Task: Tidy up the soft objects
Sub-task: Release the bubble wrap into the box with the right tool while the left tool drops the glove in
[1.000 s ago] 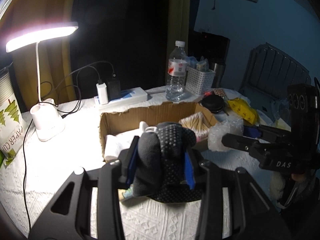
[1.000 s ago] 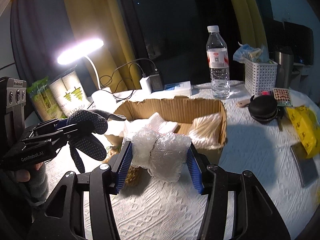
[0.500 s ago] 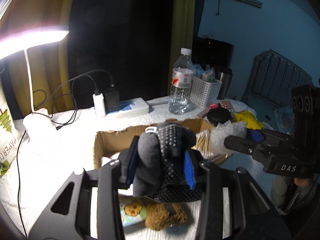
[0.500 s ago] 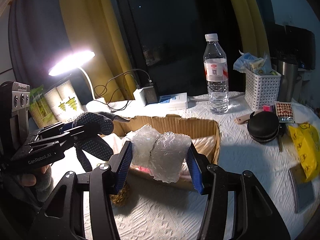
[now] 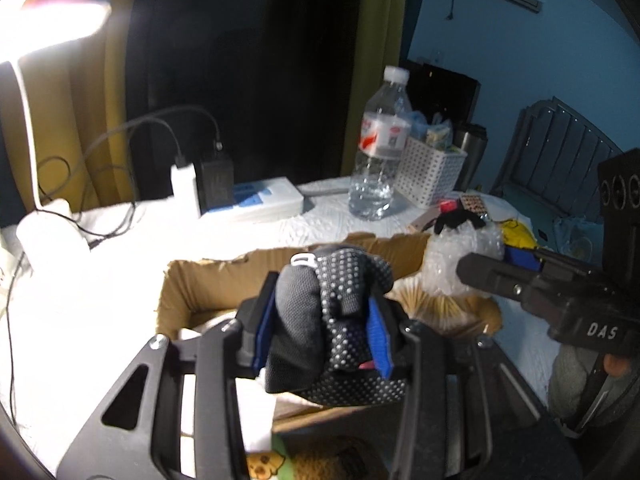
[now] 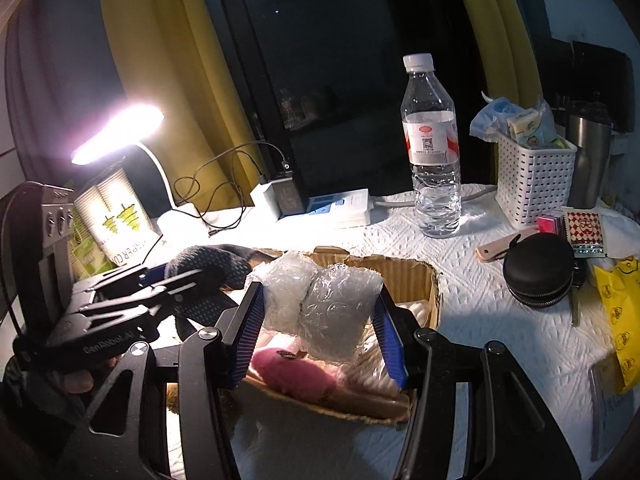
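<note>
The left gripper [image 5: 320, 320] is clamped on a dotted black glove [image 5: 332, 312] above a cardboard box [image 6: 404, 276]. The right gripper [image 6: 320, 316] squeezes a bubble wrap wad [image 6: 324, 304] over the same box.

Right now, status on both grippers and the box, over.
Left gripper shut on black dotted glove. Right gripper shut on bubble wrap. Both above the cardboard box; pink plush already inside. Nothing blocking.

We cannot see most of the cardboard box [image 5: 208, 292] floor behind the glove [image 5: 332, 320]. At six o'clock the cartoon packet [image 5: 262, 465] is cut off by the frame edge.
</note>
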`<state>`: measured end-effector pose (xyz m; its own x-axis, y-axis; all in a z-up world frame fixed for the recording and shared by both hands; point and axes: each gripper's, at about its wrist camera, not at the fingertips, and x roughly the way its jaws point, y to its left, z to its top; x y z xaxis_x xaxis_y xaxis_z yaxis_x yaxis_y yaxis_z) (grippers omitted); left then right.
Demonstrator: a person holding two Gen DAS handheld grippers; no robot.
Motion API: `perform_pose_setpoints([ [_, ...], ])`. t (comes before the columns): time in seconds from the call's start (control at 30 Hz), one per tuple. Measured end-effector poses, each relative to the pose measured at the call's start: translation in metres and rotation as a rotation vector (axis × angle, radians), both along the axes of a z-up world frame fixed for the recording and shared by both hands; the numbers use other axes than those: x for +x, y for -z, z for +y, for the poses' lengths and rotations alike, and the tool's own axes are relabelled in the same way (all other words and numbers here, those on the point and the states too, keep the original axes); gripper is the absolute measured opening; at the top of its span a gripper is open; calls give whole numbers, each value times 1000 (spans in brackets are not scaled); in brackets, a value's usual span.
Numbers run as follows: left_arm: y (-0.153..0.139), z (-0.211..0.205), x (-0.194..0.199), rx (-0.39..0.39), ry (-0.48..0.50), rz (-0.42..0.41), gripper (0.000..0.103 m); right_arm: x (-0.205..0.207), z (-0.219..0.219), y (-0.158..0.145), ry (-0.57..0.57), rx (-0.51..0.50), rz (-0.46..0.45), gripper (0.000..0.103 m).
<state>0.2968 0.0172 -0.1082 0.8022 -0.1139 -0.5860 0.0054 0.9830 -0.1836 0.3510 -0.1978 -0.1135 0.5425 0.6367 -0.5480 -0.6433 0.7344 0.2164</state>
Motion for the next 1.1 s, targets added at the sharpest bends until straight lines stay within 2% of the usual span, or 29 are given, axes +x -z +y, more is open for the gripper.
perform_pose_setpoints([
  [0.2,19,2,20,-41,14,74,55,16,3,11,27,-20,25,56],
  [0.27,22,1,22,-48,27,82,73,21,4,16,37,-29,43,58],
  [0.3,22,0,22,-51,30,80,76,23,4,18,40,-32,47,63],
  [0.37,21,1,21,-57,31,77,77,24,5,20,46,-41,48,68],
  [0.63,9,8,6,-55,11,46,77,11,6,10,52,-47,21,68],
  [1.1,-17,23,-50,-43,-15,-28,77,-46,18,-12,29,-56,-32,68],
])
